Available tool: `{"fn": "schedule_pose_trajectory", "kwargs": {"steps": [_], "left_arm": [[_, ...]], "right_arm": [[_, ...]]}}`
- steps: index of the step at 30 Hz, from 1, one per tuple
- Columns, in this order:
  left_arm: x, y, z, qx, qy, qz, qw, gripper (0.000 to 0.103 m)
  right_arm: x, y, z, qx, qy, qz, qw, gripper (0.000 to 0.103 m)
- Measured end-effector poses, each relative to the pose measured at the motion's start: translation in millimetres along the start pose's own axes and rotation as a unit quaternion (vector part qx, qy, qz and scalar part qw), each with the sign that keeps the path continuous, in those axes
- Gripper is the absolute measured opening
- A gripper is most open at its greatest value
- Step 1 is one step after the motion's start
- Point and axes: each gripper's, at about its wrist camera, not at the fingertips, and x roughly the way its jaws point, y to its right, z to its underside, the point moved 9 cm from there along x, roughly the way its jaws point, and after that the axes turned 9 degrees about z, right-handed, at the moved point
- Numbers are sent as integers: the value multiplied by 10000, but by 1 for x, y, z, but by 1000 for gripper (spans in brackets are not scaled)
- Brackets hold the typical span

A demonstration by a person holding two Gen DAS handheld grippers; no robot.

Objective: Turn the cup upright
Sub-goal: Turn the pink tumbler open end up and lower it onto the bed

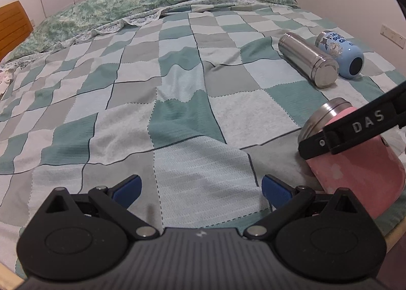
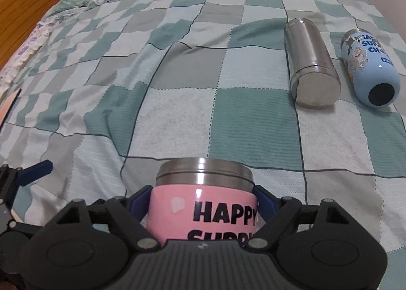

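A pink cup with black lettering and a steel end lies on its side on the checked bedspread. My right gripper is shut on the pink cup, blue pads against both sides. In the left wrist view the pink cup lies at the right with the right gripper's black finger across it. My left gripper is open and empty, low over the bedspread to the left of the cup. One of its blue fingers shows at the left edge of the right wrist view.
A steel flask and a light blue cartoon bottle lie on their sides at the far right; both also show in the left wrist view, flask and bottle. Green floral pillows and a wooden headboard lie beyond.
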Motion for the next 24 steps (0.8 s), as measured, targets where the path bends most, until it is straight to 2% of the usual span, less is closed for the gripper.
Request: {"fn": "schedule_pose_trajectory", "kwargs": {"steps": [6, 9, 14, 18, 20, 24], "left_arm": [[-8, -5, -3, -41, 81, -32, 10000, 103], [-16, -10, -4, -85, 148, -95, 9998, 103], [-27, -18, -4, -211, 237, -190, 9993, 103], [-29, -22, -2, -255, 233, -271, 9990, 103], [-29, -25, -1, -289, 230, -297, 9989, 103], [-26, -28, 2, -333, 193, -323, 9987, 103]], "right_arm": [[-28, -3, -3, -122, 615, -234, 9978, 83], [-49, -11, -10, -322, 1170, -340, 9920, 83], [-73, -28, -22, -672, 2170, -249, 9735, 83], [-83, -43, -28, -1037, 3096, -74, 9452, 83], [-80, -47, -28, -1112, 3185, -63, 9414, 83], [-60, -53, -22, -1163, 3030, -65, 9458, 83]]}}
